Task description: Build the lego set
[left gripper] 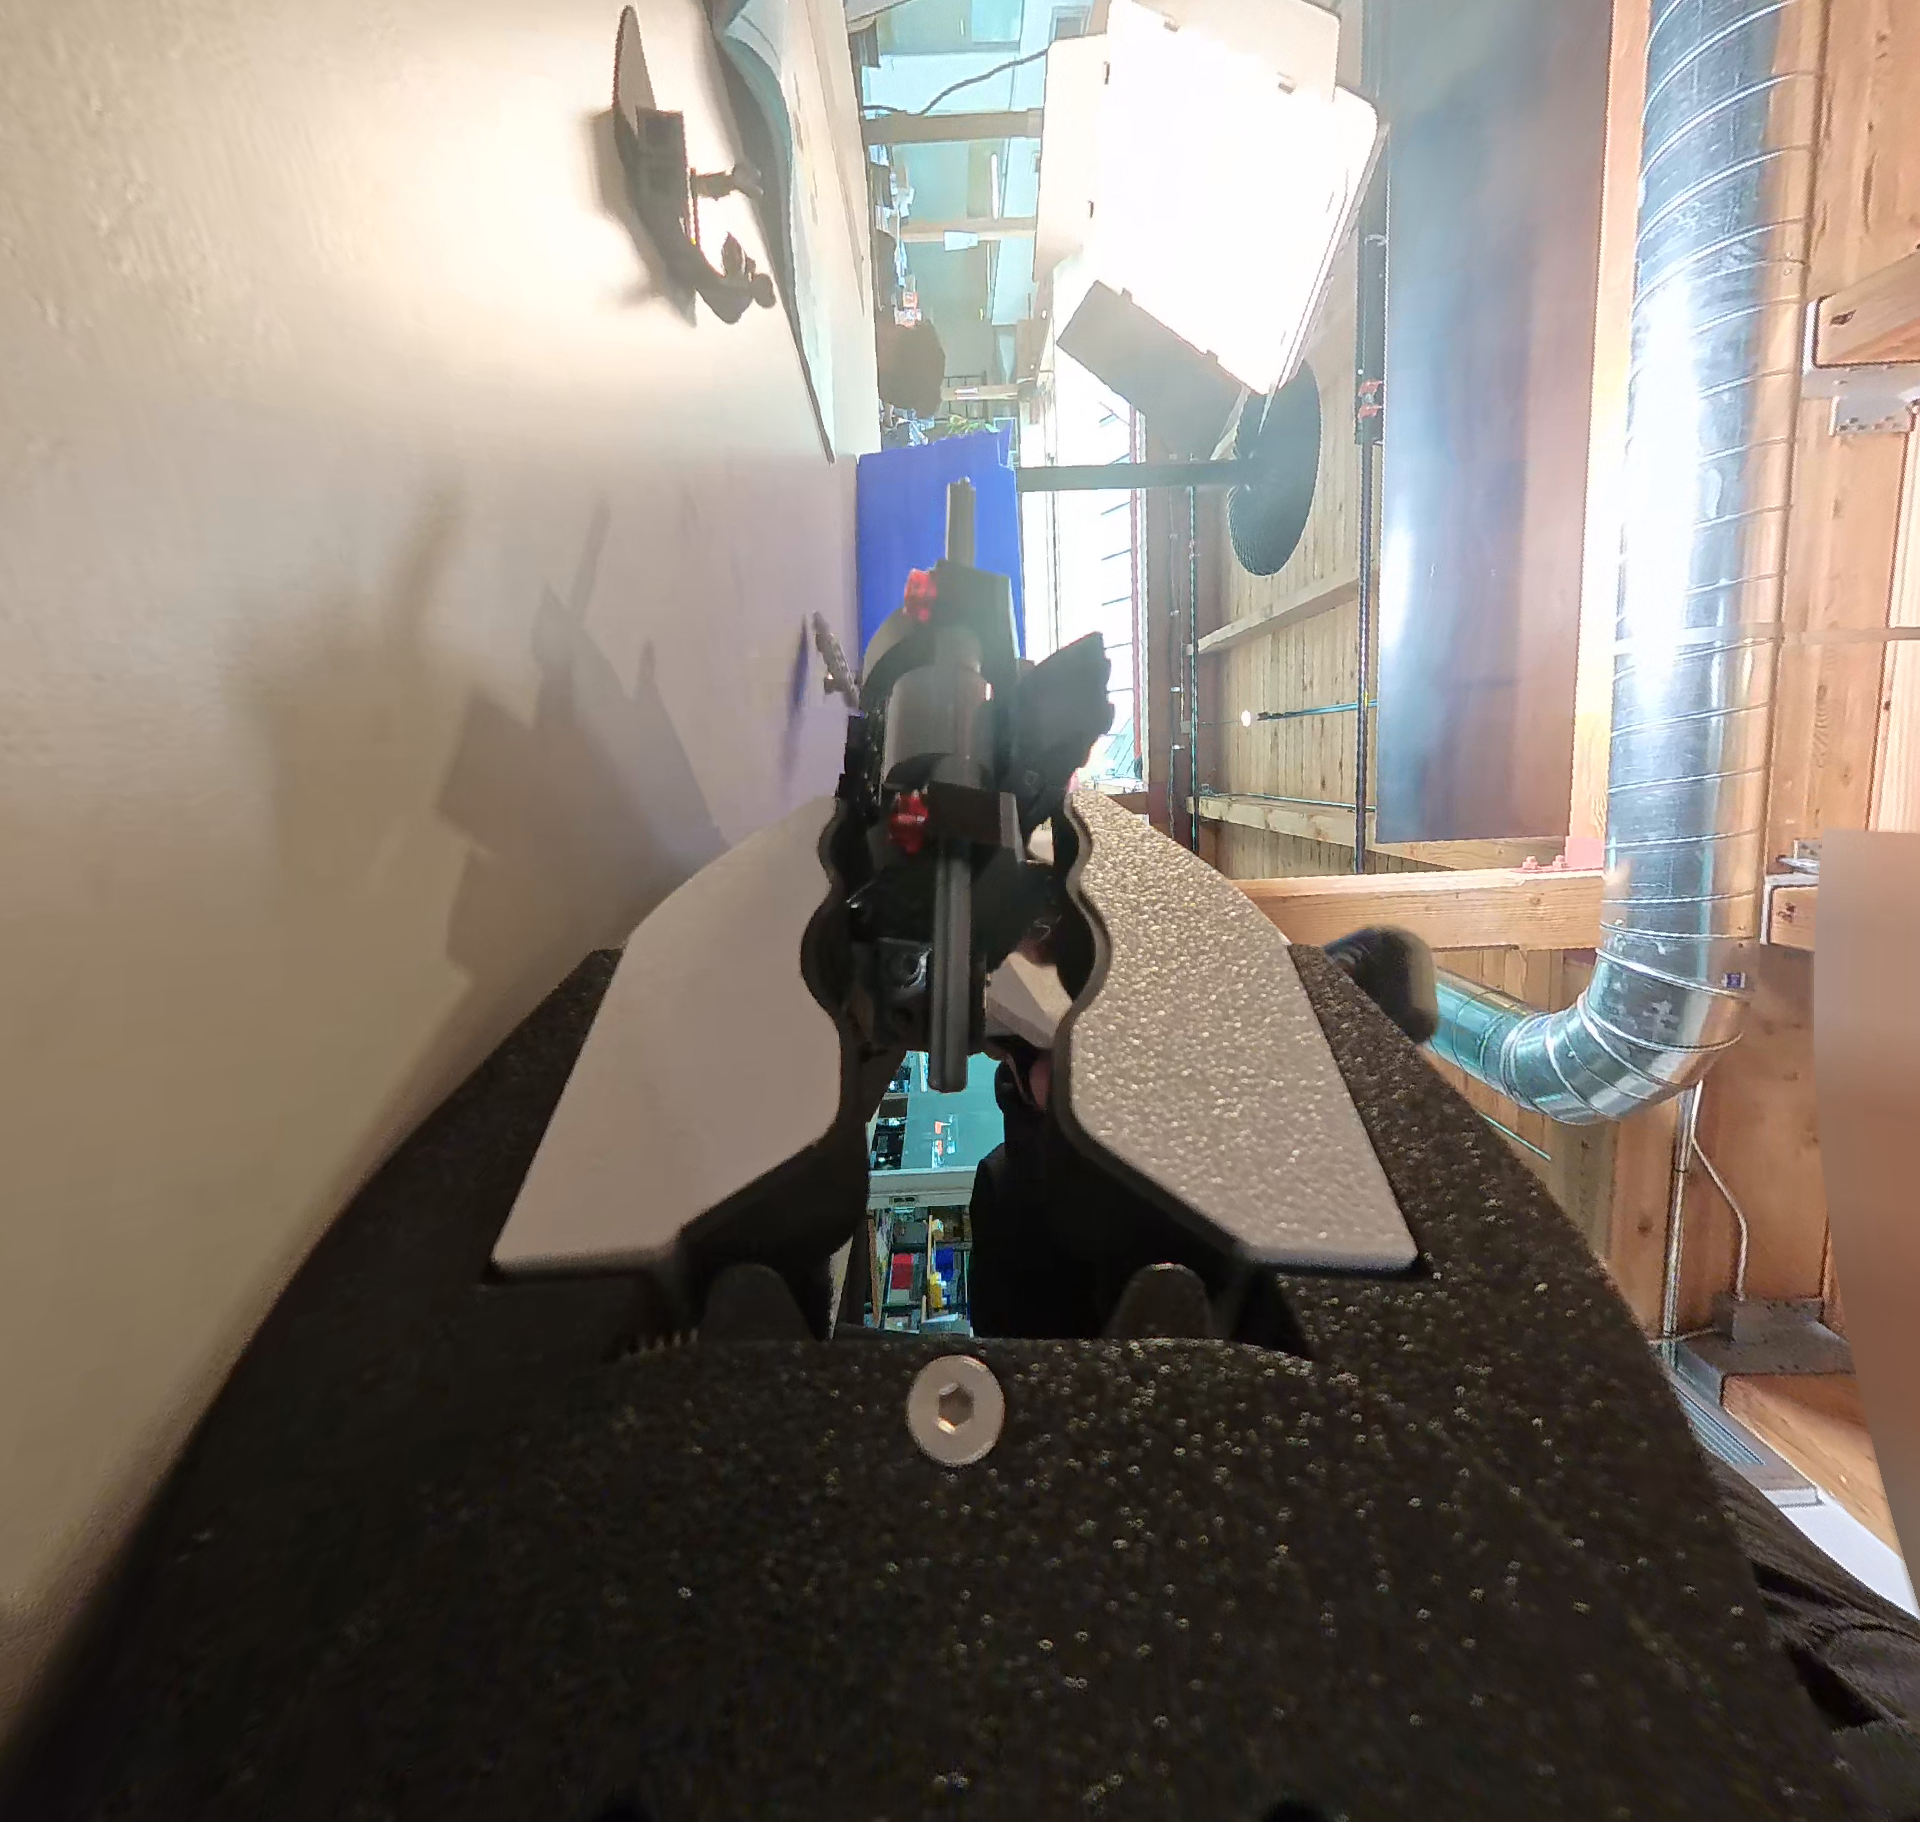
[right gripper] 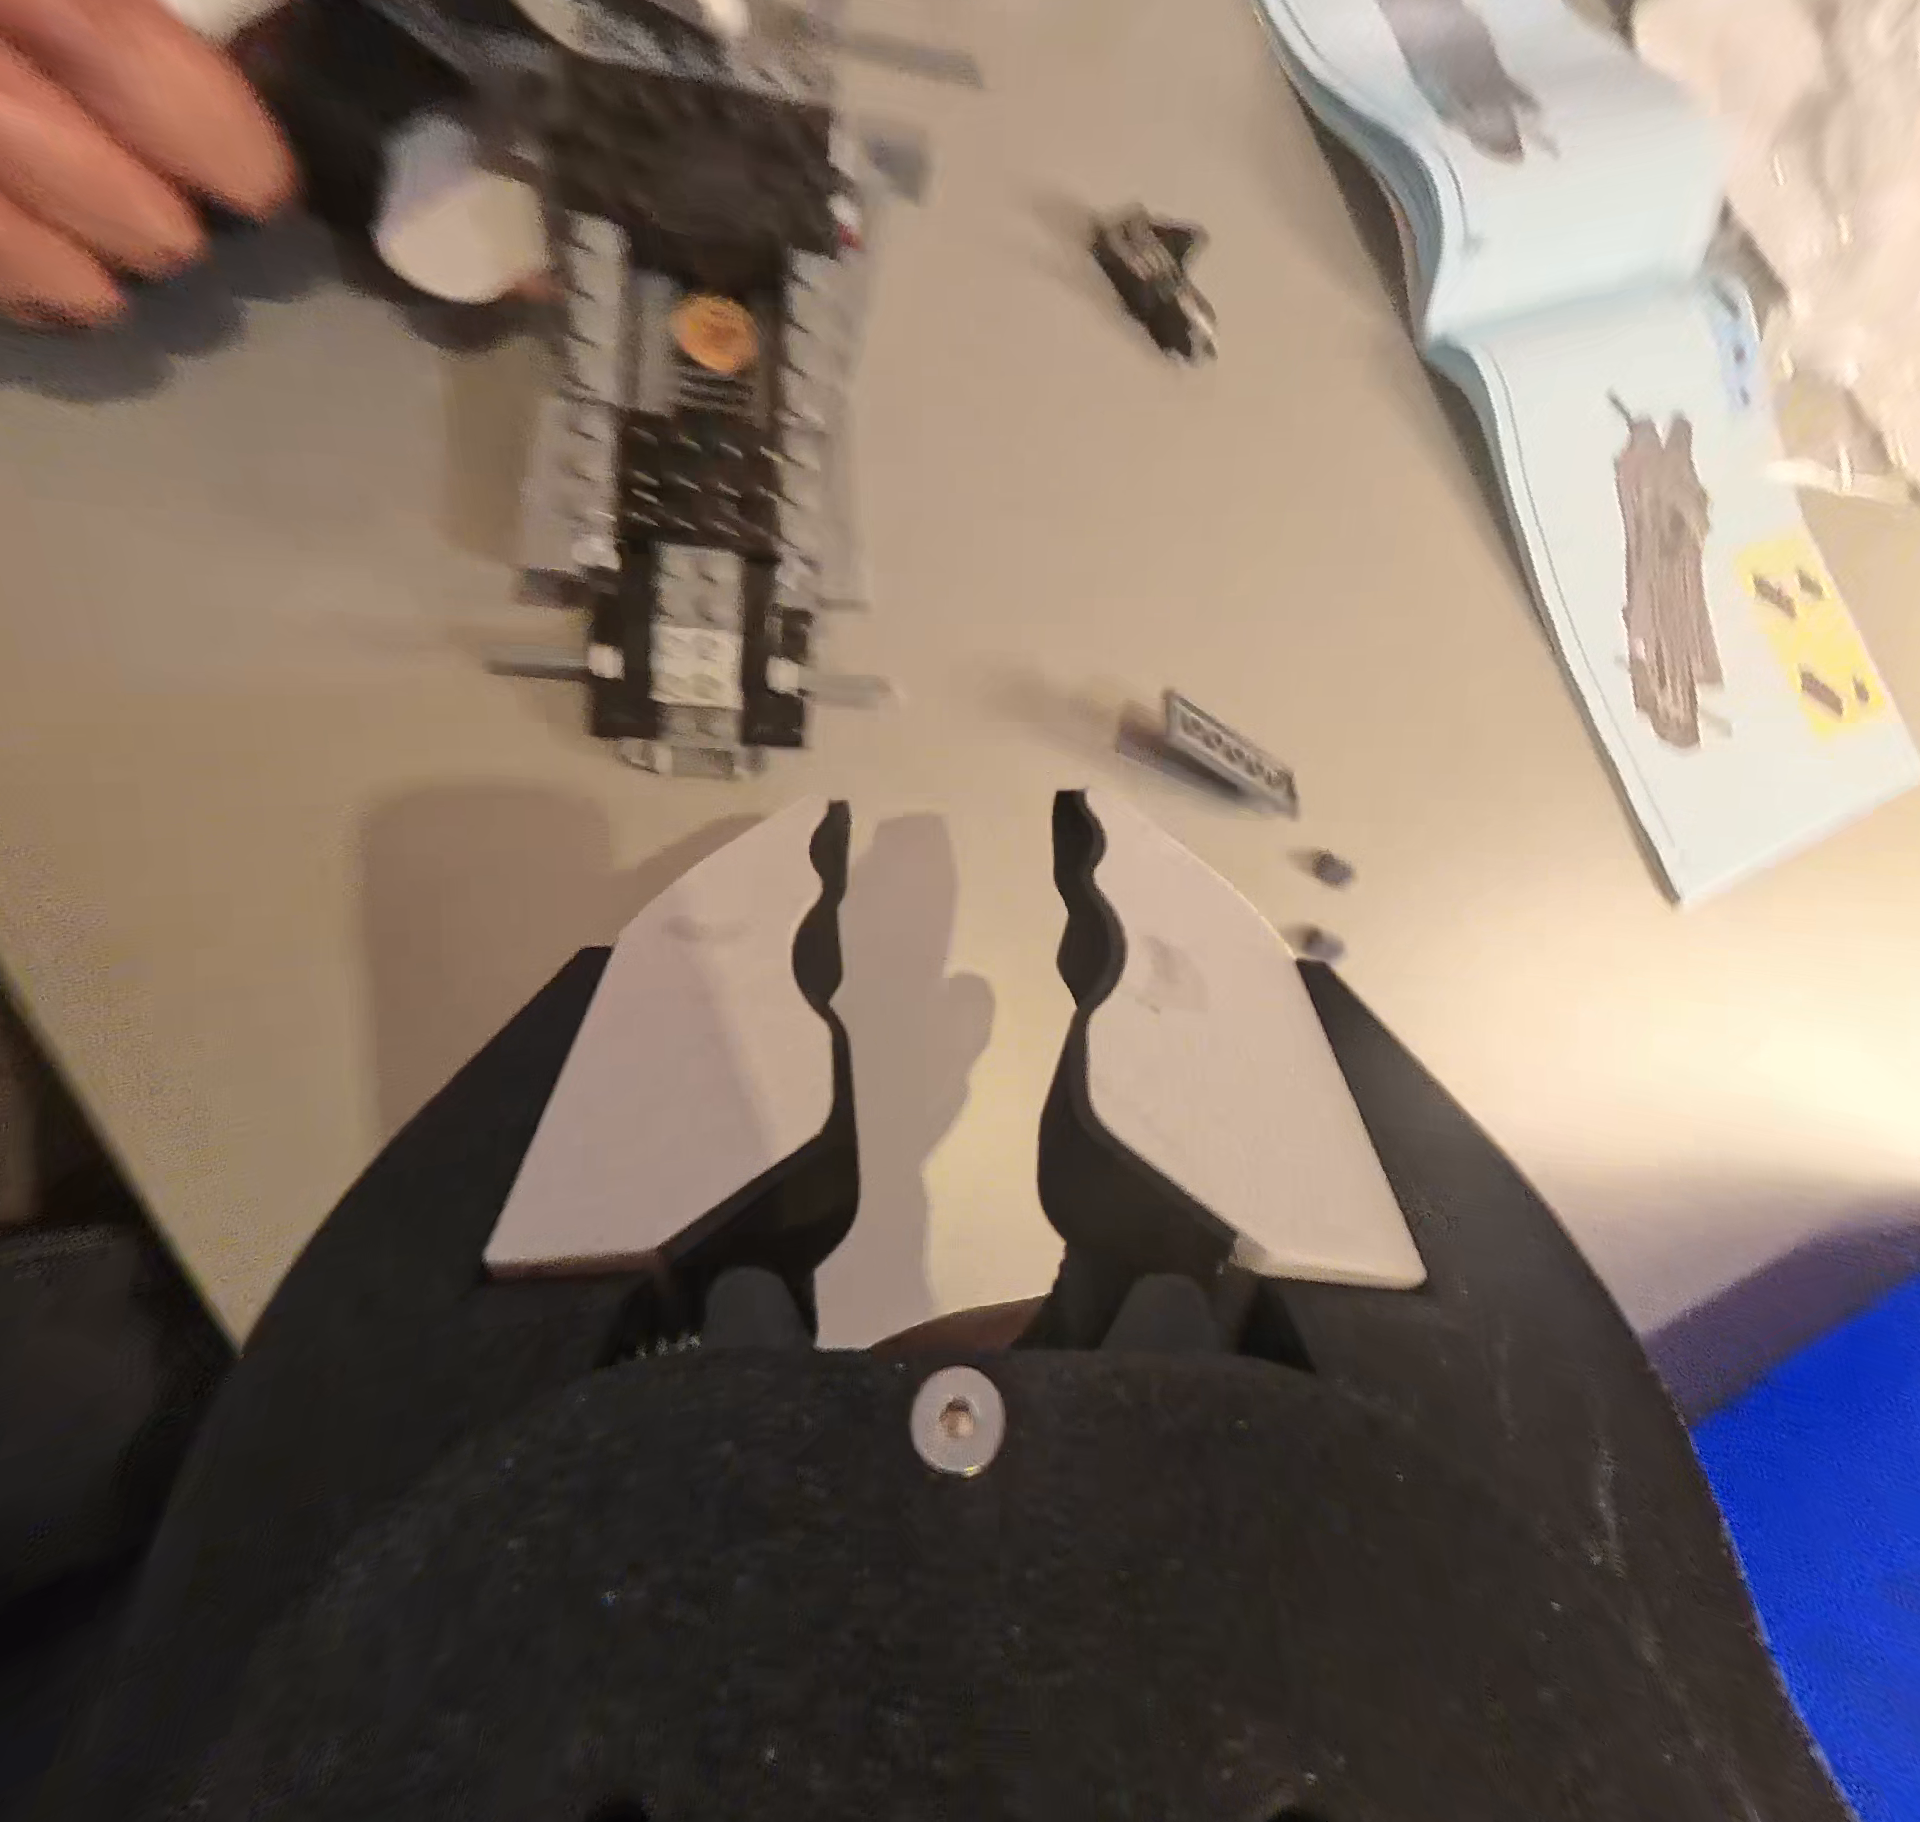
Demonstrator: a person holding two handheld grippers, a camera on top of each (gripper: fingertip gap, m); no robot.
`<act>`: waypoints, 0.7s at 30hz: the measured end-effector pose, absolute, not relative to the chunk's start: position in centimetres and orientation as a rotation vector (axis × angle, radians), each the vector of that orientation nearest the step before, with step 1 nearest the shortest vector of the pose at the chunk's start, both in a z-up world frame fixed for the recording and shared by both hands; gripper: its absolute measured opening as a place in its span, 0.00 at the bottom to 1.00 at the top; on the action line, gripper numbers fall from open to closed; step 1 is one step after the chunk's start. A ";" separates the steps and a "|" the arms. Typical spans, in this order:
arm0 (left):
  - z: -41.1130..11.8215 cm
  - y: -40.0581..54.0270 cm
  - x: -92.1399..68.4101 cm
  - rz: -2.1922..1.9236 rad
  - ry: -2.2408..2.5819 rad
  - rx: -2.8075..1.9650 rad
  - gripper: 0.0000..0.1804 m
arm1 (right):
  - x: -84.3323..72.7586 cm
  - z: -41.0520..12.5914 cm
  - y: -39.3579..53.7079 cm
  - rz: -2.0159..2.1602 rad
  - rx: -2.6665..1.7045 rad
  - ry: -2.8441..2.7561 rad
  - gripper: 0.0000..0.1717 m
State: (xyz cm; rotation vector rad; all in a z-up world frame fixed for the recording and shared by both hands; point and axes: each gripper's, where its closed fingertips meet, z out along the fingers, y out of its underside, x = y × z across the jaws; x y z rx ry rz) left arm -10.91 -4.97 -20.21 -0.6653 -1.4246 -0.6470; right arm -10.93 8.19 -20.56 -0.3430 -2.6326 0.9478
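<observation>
Left gripper (left gripper: 951,816): fingers closed around a black brick-built assembly (left gripper: 951,733) with a dark axle and small red studs, held up off the beige table (left gripper: 312,422); pads pressing its sides; no legible writing on it.

Right gripper (right gripper: 951,806): fingers moderately apart, nothing between them, above the table (right gripper: 1039,525); nearest item a grey studded plate (right gripper: 1226,749), just beyond the right fingertip; a black-and-grey brick chassis (right gripper: 696,484) ahead to the left, with an orange round piece on top; a hand (right gripper: 104,162) at its far end; open instruction booklet (right gripper: 1610,422) to the right, print too blurred to read; small dark sub-assembly (right gripper: 1153,281) between chassis and booklet.
</observation>
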 end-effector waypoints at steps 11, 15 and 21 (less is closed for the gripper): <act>-20.2 -5.3 -11.4 -0.630 -1.409 -0.681 0.20 | -17.6 -24.6 10.4 0.690 -0.815 -2.786 0.27; -20.1 -5.4 -11.4 -0.623 -1.405 -0.673 0.20 | -18.9 -25.4 8.8 0.660 -0.936 -2.808 0.32; -20.1 -5.6 -11.4 -0.618 -1.399 -0.666 0.20 | -20.9 -25.8 7.9 0.549 -0.913 -2.759 0.16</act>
